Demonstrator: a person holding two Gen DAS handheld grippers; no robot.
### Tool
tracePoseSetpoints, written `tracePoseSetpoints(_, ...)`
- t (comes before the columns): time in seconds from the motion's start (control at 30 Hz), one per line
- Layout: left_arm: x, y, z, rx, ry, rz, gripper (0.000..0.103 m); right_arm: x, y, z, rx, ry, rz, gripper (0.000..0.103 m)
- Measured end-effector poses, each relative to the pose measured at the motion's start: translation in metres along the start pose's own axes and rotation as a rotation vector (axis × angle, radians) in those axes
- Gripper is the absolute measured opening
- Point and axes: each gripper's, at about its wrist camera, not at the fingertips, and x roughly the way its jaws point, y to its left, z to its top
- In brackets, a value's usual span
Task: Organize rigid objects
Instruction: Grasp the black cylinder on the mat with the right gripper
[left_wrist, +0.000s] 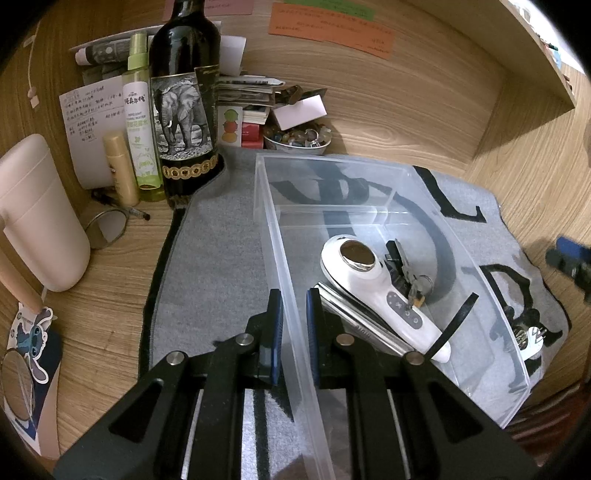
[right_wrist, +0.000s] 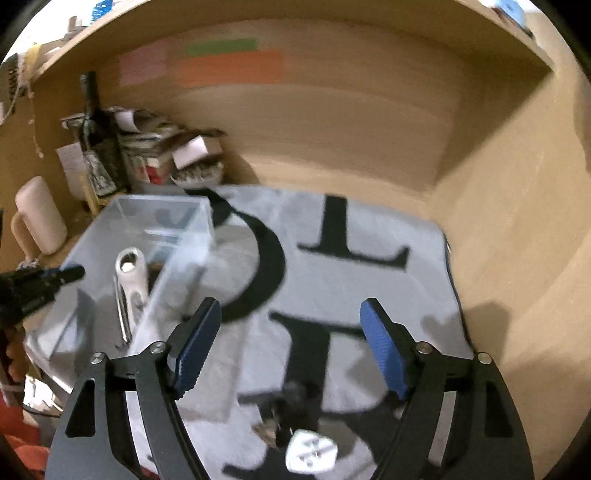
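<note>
Clear plastic bin (left_wrist: 373, 173) sits on a grey mat (left_wrist: 214, 258) with large black letters, on the wooden bench (left_wrist: 406, 110). Left tool (left_wrist: 294, 314) is clamped on the bin's near left wall: one blue pad outside, one inside, the thin wall pinched between them.

Bin contents, just ahead and right of the left tool: a white handheld device (left_wrist: 373, 288) with a round metal head and a button panel on its handle, lying diagonally; a flat silver metal piece (left_wrist: 354, 321) tucked under its left side; a bunch of keys with dark fobs (left_wrist: 406, 277) touching its right side. A black strip (left_wrist: 452, 325) leans over the handle's end. Far end of the bin holds nothing that can be made out.

Right tool (right_wrist: 291, 343) hangs over the mat, right of the bin, jaws wide apart with nothing between them. The view is motion-blurred. Below it on the mat, outside the bin: a white plug adapter (right_wrist: 312, 454) and a dark, blurred item (right_wrist: 291, 402) just beyond it; what that is cannot be told.

Beyond the left tool, off the mat: a dark wine bottle (left_wrist: 184, 103) with an elephant label, a green spray bottle (left_wrist: 139, 122), a small tan tube (left_wrist: 121, 170), a pink jug (left_wrist: 37, 214), and a small bowl (left_wrist: 299, 142) of mixed small bits.
</note>
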Motion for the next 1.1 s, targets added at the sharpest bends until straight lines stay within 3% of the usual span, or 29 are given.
tracePoseSetpoints(0.23, 0.000, 0.000, 0.000, 0.009, 0.001, -0.004, 0.012, 0.026, -0.001, -0.037, 0.040, 0.133, 0.023, 0.076)
tracePoseSetpoints(0.47, -0.001, 0.000, -0.001, 0.007, -0.003, -0.004, 0.012, 0.071, 0.014, -0.061, -0.018, 0.268, 0.054, 0.076)
tracePoseSetpoints(0.57, -0.001, -0.001, -0.002, 0.003, -0.006, -0.006, 0.012, 0.074, 0.008, -0.062, 0.020, 0.259, 0.081, 0.075)
tracePoseSetpoints(0.6, -0.001, -0.001, -0.002, 0.003, -0.006, -0.007, 0.012, 0.074, 0.005, -0.062, 0.029, 0.256, 0.087, 0.071)
tracePoseSetpoints(0.63, -0.001, -0.001, -0.002, 0.004, -0.006, -0.006, 0.012, 0.073, 0.004, -0.061, 0.034, 0.253, 0.087, 0.058)
tracePoseSetpoints(0.83, -0.001, -0.001, -0.002, 0.008, -0.006, -0.004, 0.012, 0.070, 0.008, -0.055, 0.032, 0.226, 0.081, 0.058)
tracePoseSetpoints(1.1, -0.001, -0.001, -0.002, 0.007, -0.007, -0.005, 0.012, 0.047, 0.017, -0.029, 0.025, 0.115, 0.101, 0.058)
